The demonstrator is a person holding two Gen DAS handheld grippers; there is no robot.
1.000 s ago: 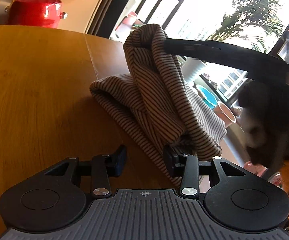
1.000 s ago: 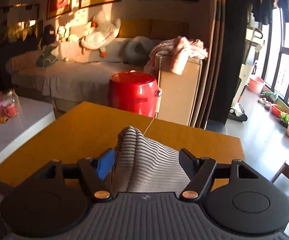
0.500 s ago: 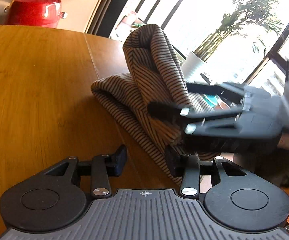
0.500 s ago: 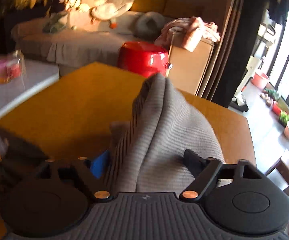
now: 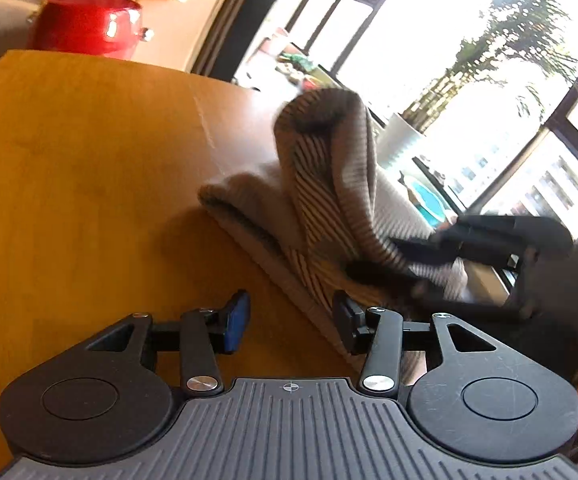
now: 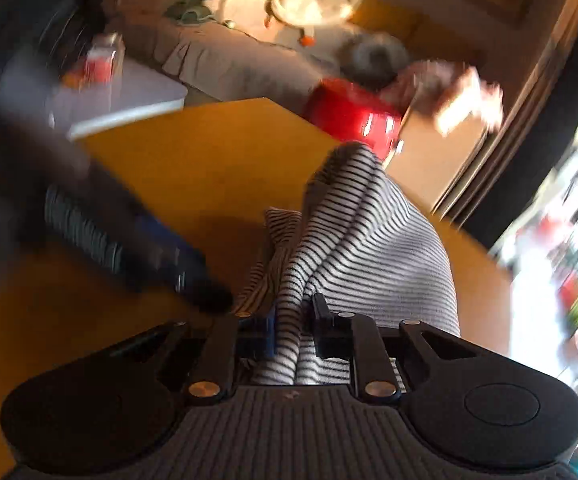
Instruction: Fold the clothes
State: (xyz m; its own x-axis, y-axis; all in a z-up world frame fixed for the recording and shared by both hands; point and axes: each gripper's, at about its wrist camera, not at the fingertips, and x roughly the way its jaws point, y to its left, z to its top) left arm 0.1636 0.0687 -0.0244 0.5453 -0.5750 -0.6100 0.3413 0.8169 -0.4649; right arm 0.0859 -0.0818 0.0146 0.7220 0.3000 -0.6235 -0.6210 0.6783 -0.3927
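Note:
A striped knit garment (image 5: 329, 200) lies bunched on the wooden table (image 5: 89, 160), with one fold standing up in a peak. My left gripper (image 5: 289, 324) is open and empty just above the table, its right finger beside the garment's near edge. My right gripper (image 6: 293, 328) is shut on a fold of the striped garment (image 6: 369, 240). It also shows in the left wrist view (image 5: 429, 256), blurred, at the garment's right side. The left gripper shows blurred in the right wrist view (image 6: 193, 276), left of the cloth.
A red pot (image 5: 89, 24) stands beyond the table's far edge, with a sofa (image 6: 229, 52) behind it. A large window (image 5: 489, 60) with a potted plant is on the right. The table's right edge runs close to the garment.
My right gripper has come down low and closed on a fold of the garment. The standing peak has sunk and leaned. My left gripper has stayed open and shifted slightly.

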